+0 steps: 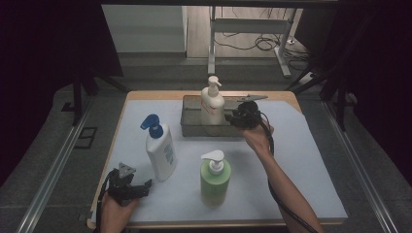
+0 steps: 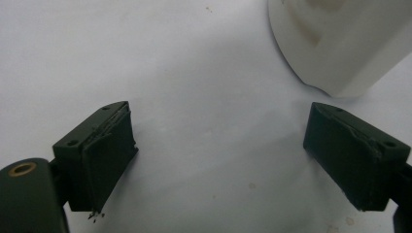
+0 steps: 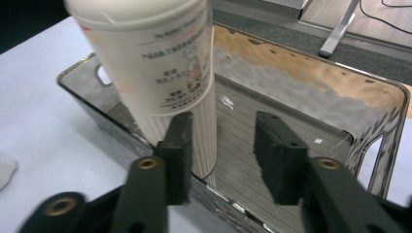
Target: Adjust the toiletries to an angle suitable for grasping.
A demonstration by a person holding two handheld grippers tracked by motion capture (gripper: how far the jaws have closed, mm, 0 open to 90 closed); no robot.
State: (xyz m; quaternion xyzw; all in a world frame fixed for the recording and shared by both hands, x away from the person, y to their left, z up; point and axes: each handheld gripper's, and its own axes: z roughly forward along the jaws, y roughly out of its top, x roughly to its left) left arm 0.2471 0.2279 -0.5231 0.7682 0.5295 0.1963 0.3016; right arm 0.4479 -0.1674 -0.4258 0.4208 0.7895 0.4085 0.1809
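High view: right hand-held gripper (image 1: 236,118) is hovering at the tray (image 1: 190,127), just beside the cream bottle (image 1: 212,104) standing upright inside it. Right gripper view: jaws are standing partly apart, gripping nothing, bottle just left of them. Left hand-held gripper (image 1: 144,186) is resting on the tabletop (image 1: 311,160), jaws wide and empty, near the blue-capped bottle (image 1: 160,150).

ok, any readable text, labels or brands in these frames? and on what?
Cream pump bottle in the metal tray: printed lines and a small drawing on its label, too blurred to read.
White bottle with blue pump: blue label patch, too small to read.
Green bottle with white pump: no text that can be made out.
Nothing quotable anywhere.
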